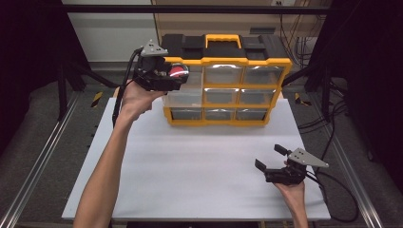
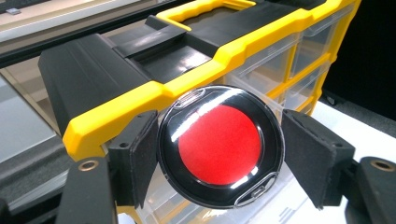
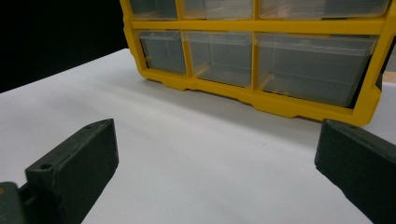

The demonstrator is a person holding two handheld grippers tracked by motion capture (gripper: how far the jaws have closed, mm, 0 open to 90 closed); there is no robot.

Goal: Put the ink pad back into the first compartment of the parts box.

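A round disc (image 2: 220, 145) with a glossy black rim and a flat red centre is sitting between the two pads of the left claw (image 2: 219, 156), its red face turned to the camera. It is hanging in front of the top-left corner of the yellow drawer organizer (image 1: 223, 61), above a pulled-out clear drawer (image 1: 185, 97).

**Colours on the desk**

The round glossy disc (image 2: 220, 145) has a black rim around a plain red centre. The plastic drawer cabinet (image 1: 223, 85) has a yellow frame and handle, a black top, and clear, colourless drawers. The flat desk (image 1: 199, 166) is plain white. Both the left gripper (image 2: 219, 154) and the right gripper (image 3: 219, 172) are black with dark matte pads.
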